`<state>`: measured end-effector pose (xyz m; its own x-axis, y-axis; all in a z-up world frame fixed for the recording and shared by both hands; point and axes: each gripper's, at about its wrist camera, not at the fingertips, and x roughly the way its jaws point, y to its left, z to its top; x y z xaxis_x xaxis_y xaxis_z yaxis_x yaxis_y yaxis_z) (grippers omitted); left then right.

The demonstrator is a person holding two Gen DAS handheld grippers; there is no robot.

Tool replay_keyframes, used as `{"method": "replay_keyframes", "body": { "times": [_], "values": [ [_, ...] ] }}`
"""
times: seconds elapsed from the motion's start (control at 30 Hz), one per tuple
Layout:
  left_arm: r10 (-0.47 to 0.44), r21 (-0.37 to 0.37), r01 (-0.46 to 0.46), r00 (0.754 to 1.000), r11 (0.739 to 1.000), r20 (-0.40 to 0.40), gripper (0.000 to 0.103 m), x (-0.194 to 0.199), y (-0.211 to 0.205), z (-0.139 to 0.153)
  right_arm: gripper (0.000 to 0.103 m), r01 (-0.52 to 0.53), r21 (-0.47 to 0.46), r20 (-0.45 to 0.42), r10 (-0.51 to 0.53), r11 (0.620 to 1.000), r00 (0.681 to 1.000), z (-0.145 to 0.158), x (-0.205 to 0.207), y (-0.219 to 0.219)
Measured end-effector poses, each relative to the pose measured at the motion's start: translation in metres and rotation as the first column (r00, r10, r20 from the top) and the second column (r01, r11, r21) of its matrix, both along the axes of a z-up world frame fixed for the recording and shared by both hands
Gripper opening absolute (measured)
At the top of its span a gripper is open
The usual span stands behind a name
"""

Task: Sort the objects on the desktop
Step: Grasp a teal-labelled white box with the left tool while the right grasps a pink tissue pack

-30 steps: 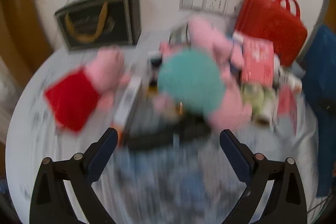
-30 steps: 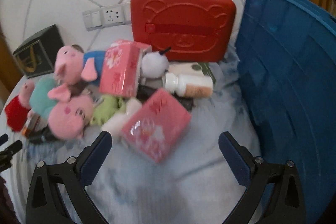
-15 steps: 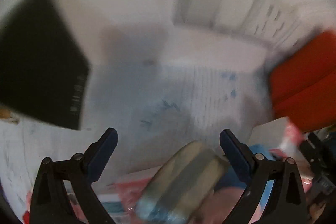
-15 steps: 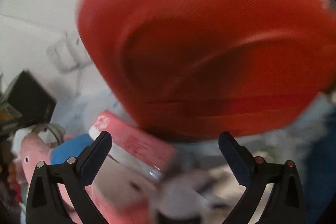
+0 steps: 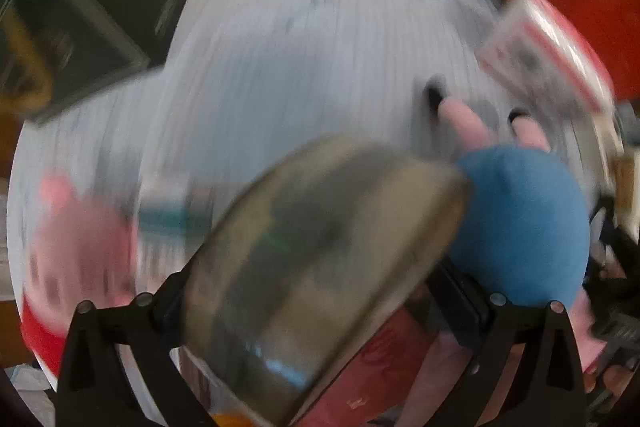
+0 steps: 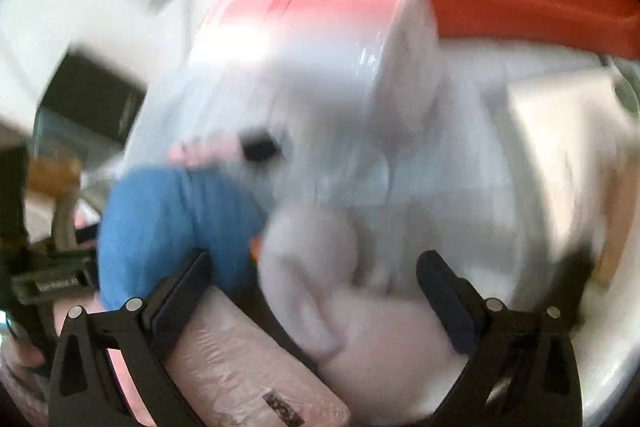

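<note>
We are observing both jaws standing open: left gripper [image 5: 316, 301] straddling a blurred grey-brown object [image 5: 320, 267] beside the blue plush [image 5: 524, 227]; right gripper [image 6: 312, 279] straddling a soft white plush [image 6: 360, 267]. Light, compressible; grasp mid-body.

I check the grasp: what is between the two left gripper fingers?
In the left wrist view, a blurred greyish-olive rounded object fills the gap of the left gripper.

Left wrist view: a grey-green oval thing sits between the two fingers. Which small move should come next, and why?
Probably close the left gripper gently on the grey-green oval thing. The jaws stand open, and the thing fills nearly the whole gap between them. The picture is blurred, so whether the fingers touch it cannot be told.
</note>
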<state>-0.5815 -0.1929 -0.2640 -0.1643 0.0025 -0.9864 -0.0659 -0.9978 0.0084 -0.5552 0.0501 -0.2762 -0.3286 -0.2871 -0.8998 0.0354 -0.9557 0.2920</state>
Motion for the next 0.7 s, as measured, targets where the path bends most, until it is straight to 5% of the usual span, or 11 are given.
{"method": "replay_keyframes", "body": {
  "times": [0.17, 0.33, 0.57, 0.7],
  "values": [
    [0.005, 0.050, -0.002, 0.999, 0.999, -0.053, 0.101, 0.079, -0.033, 0.027, 0.102, -0.186, 0.082, -0.050, 0.190, 0.979, 0.980, 0.032, 0.064, -0.027],
    [0.151, 0.006, -0.155, 0.953, 0.988, -0.264, 0.101, 0.091, -0.109, 0.089, 0.103, -0.027, 0.209, -0.241, 0.078, 0.978, 0.967, 0.089, 0.040, 0.033],
    [0.350, -0.010, -0.367, 0.895, 0.930, -0.275, 0.101, 0.036, -0.211, 0.058, 0.103, 0.179, 0.358, -0.172, -0.124, 0.916, 0.977, 0.032, -0.068, 0.144],
    [0.428, 0.073, -0.423, 0.875, 0.903, -0.226, 0.101, 0.014, -0.239, 0.022, 0.103, 0.182, 0.328, -0.074, -0.167, 0.927, 0.983, -0.020, -0.103, 0.178]
  ]
}}
